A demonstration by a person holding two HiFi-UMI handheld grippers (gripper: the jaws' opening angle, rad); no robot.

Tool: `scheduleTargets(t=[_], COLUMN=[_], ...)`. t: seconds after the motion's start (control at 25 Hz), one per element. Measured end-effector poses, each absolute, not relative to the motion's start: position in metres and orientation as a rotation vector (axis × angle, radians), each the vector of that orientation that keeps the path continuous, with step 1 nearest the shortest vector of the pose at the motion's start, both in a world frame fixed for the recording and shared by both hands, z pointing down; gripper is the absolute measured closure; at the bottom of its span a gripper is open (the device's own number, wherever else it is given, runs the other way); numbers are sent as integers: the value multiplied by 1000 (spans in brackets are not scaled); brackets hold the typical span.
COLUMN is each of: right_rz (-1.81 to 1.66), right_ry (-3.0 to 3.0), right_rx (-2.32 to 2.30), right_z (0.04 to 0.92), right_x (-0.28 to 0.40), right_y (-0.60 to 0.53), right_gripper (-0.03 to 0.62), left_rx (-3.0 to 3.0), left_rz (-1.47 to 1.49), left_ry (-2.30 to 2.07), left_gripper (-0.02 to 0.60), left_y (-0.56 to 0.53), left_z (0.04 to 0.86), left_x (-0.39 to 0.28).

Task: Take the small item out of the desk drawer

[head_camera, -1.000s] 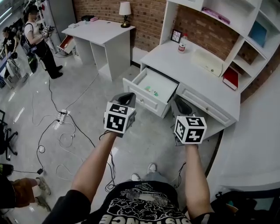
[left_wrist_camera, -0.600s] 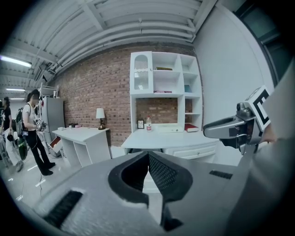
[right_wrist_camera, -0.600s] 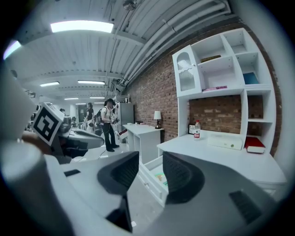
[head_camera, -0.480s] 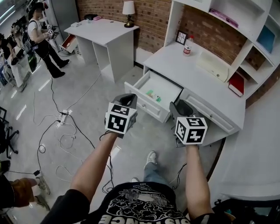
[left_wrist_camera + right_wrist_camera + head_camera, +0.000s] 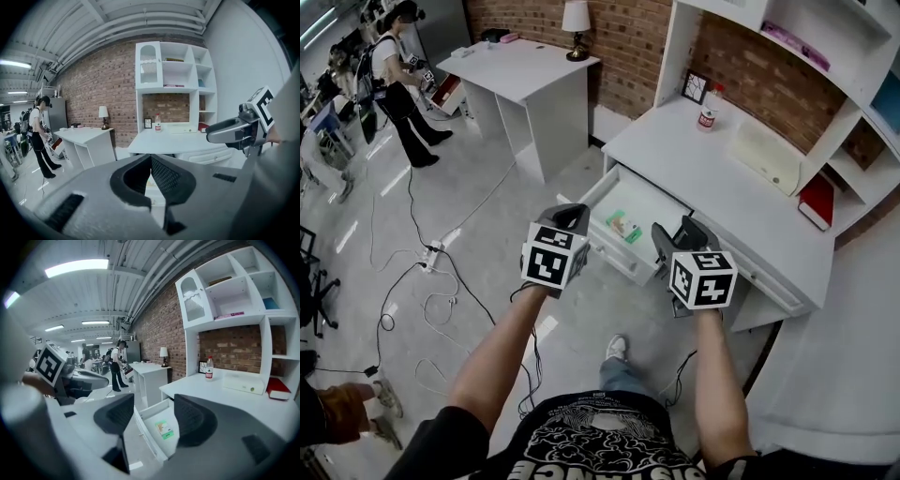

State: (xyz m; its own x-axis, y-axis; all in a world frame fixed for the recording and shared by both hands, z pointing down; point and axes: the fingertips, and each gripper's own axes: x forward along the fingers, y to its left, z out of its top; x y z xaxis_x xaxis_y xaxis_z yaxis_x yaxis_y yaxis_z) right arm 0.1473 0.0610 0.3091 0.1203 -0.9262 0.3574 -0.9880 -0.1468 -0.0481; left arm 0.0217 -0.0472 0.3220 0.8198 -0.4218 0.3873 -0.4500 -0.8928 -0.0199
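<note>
The white desk's left drawer (image 5: 613,251) stands pulled open. A small green and white item (image 5: 623,227) lies flat on its floor, also visible in the right gripper view (image 5: 164,429). My left gripper (image 5: 572,215) hovers over the drawer's left front corner, its jaws closed tip to tip (image 5: 151,157) with nothing in them. My right gripper (image 5: 674,233) hangs at the drawer's right end, above and short of the item. Its jaws (image 5: 152,411) are opening and nothing is between them.
A closed drawer (image 5: 767,276) sits right of the open one. On the desk top stand a bottle (image 5: 708,113) and a picture frame (image 5: 695,86); a red book (image 5: 817,201) lies on a shelf. A second white desk (image 5: 520,66) with a lamp (image 5: 574,18), floor cables (image 5: 422,272) and people (image 5: 401,56) lie to the left.
The desk and open drawer have come closer to both grippers, and the item now shows fully. The right gripper has moved in beside the drawer's right end.
</note>
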Motion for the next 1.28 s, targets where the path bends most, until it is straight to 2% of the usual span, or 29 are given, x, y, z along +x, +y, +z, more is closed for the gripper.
scheduleTargets(t=[0.56,1.28], right_rz=[539,618], right_ry=[-1983,-2031], right_rx=[2082,1739], right_z=[330,403], right_x=[217,233], right_y=[-11,-77], right_gripper=[250,221], left_rx=[2875,2817], left_rz=[615,649], left_ry=[-814,-875], left_gripper=[577,577], left_y=[-110,-155], left_z=[330,372], left_x=[84,116])
